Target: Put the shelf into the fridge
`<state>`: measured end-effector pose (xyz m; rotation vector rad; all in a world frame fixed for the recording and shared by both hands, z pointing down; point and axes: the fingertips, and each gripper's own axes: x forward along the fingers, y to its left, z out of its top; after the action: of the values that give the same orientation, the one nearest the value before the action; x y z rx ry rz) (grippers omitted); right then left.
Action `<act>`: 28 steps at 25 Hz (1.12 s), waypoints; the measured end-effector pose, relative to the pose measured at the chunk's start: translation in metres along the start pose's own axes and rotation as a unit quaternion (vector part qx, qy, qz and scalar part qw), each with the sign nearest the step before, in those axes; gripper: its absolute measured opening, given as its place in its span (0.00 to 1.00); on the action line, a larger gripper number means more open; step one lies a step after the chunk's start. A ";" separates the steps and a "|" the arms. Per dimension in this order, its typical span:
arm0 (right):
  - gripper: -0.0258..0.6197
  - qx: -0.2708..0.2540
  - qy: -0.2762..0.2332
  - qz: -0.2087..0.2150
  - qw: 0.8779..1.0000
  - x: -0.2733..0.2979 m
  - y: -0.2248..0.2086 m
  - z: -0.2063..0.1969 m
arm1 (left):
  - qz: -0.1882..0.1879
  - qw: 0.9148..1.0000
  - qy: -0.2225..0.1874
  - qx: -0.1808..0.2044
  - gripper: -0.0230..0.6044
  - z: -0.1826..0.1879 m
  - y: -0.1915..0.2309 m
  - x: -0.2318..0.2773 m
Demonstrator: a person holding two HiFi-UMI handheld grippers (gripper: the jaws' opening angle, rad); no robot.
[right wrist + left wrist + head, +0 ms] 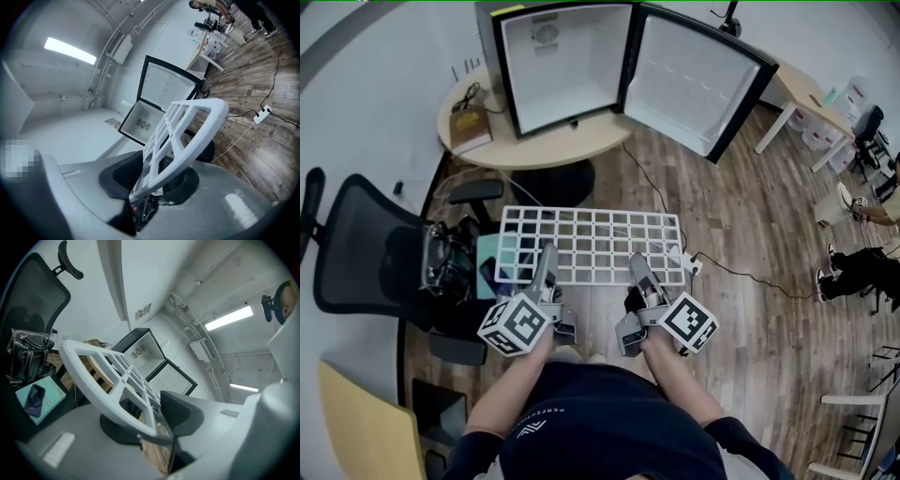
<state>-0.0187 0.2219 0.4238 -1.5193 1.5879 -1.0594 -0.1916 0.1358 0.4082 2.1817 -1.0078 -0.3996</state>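
White plastic lines the open fridge [567,70], which stands on a round wooden table [534,150] with its door [698,80] swung wide. Well short of it, the shelf [591,246] is held level in the air above the plank floor. It's a white lattice of square openings, stiff-looking, probably light, and smooth enough to slide in a loose pinch. The near rim is the sensible hold, and there the left gripper [546,261] and right gripper [637,269] each pinch it between dark pads.

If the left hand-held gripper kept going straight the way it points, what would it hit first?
Probably the open fridge on the round table; the shelf in the left hand-held gripper would get there first. Its height against the table edge is unclear.
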 end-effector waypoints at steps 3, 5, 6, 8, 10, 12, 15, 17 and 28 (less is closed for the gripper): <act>0.19 0.000 0.007 -0.001 1.000 -0.004 -0.003 -0.001 | 0.005 1.000 0.001 -0.002 0.25 -0.006 -0.001 -0.004; 0.19 0.000 0.010 -0.001 1.000 -0.006 -0.005 -0.001 | 0.007 1.000 -0.001 0.000 0.25 -0.006 -0.001 -0.005; 0.20 0.000 0.012 -0.002 1.000 -0.005 -0.006 -0.001 | 0.008 1.000 -0.001 0.000 0.25 -0.007 -0.002 -0.004; 0.20 0.000 0.014 -0.003 1.000 -0.004 -0.008 0.000 | 0.011 1.000 0.000 0.001 0.25 -0.008 -0.001 -0.002; 0.20 0.001 0.015 -0.004 1.000 -0.002 -0.011 0.001 | 0.013 1.000 0.002 0.001 0.25 -0.010 0.000 0.000; 0.20 0.000 0.017 -0.005 1.000 0.001 -0.013 0.002 | 0.013 1.000 0.003 -0.001 0.25 -0.010 0.002 0.003; 0.20 -0.003 0.020 -0.007 1.000 0.007 -0.015 0.003 | 0.015 1.000 0.003 -0.004 0.25 -0.011 0.006 0.009; 0.20 -0.006 0.020 -0.008 1.000 0.013 -0.018 0.006 | 0.015 1.000 0.002 -0.005 0.25 -0.010 0.009 0.016; 0.21 -0.037 0.025 -0.001 0.999 0.087 -0.016 0.044 | 0.005 1.000 -0.009 -0.014 0.25 0.018 0.022 0.091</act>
<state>0.0205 0.1310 0.4243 -1.5547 1.6767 -1.0588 -0.1535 0.0483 0.4114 2.1518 -1.0170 -0.4273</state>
